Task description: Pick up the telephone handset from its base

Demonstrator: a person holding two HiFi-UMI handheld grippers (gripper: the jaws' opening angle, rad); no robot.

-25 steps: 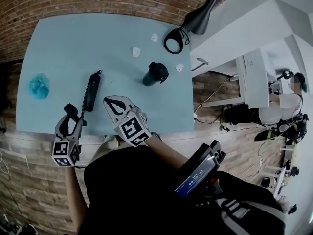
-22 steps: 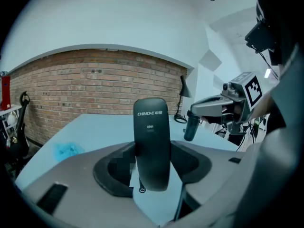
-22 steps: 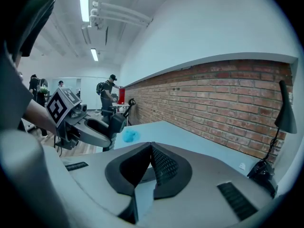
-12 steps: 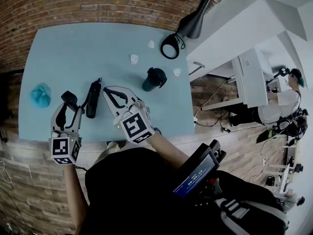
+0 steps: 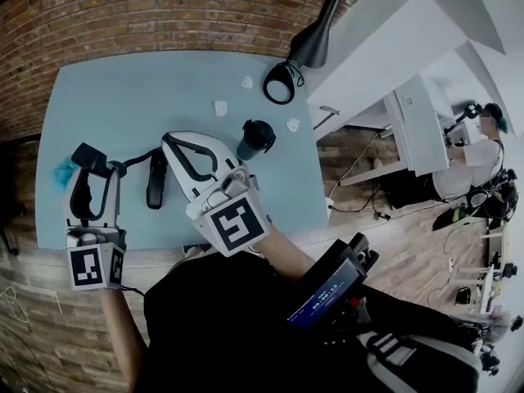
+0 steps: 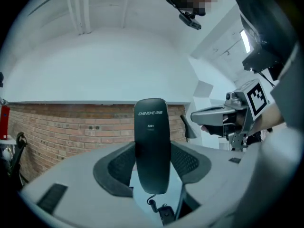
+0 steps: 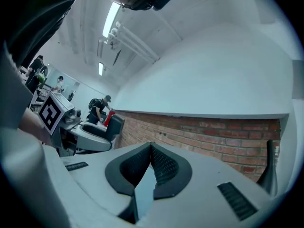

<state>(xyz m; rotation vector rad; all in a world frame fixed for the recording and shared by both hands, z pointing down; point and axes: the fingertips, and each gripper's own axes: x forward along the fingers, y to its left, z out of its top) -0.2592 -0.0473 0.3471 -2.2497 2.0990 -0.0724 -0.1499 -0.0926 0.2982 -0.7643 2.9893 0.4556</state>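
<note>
Telephone handset [image 6: 152, 141] stands upright, clamped in left gripper [image 5: 97, 169] jaws (cord [image 5: 135, 160] runs to base [image 5: 155, 188], apart); right gripper [image 7: 151, 151] closed, empty.

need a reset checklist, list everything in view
light blue table: 1, light blue, centre
black telephone handset: 1, black, in left gripper
slim black telephone base: 1, black, table, corded to handset
dark green lidded cup: 1, green, table's right
small white crumpled scraps: 3, white, near cup
teal crumpled lump: 1, teal, table's left edge
black desk lamp: 1, black, far right corner
left gripper: 1, white, shut on handset
right gripper: 1, white, shut, empty
</note>
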